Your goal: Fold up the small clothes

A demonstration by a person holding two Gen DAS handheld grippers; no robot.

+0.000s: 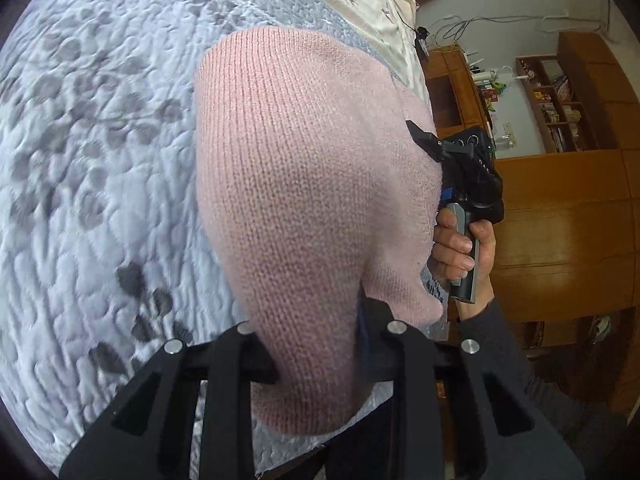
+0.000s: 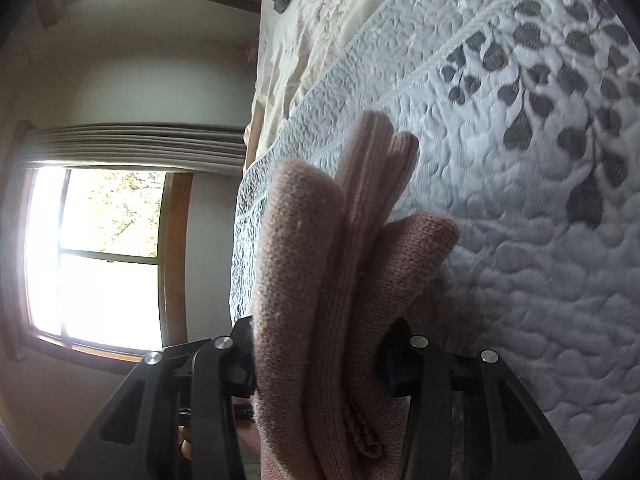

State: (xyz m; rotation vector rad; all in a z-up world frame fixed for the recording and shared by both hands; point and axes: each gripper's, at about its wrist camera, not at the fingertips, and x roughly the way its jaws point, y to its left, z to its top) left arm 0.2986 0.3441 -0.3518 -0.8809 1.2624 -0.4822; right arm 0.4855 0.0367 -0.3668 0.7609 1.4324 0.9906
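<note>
Two grippers, one garment: soft pink knitted garment (image 1: 304, 184) held up off the pale grey quilted bedspread with dark leaf print (image 1: 92, 128), hanging between both tools. Left gripper (image 1: 316, 352) closed down on a lower edge of the knit, fabric bulging out between the black fingers (image 1: 256, 360). Right gripper (image 2: 320, 360) likewise clamped, with several stacked folds of the same pink knit (image 2: 360, 240) bunched thickly in its narrow gap; seen from the left wrist view at the garment's far side (image 1: 424, 136), the person's hand (image 1: 464, 248) wrapped round its handle. Cream floral sheet (image 2: 296, 40) beyond the quilt, wooden shelving (image 1: 560, 104) and a bright window (image 2: 100, 256) in the background.

Judged step: mid-fold carry, layers already doubled and lifted clear of the bed. Next move probably calls for lowering both ends evenly onto the quilt, keeping the stacked layers aligned, then easing both grips off without dragging the knit askew.
</note>
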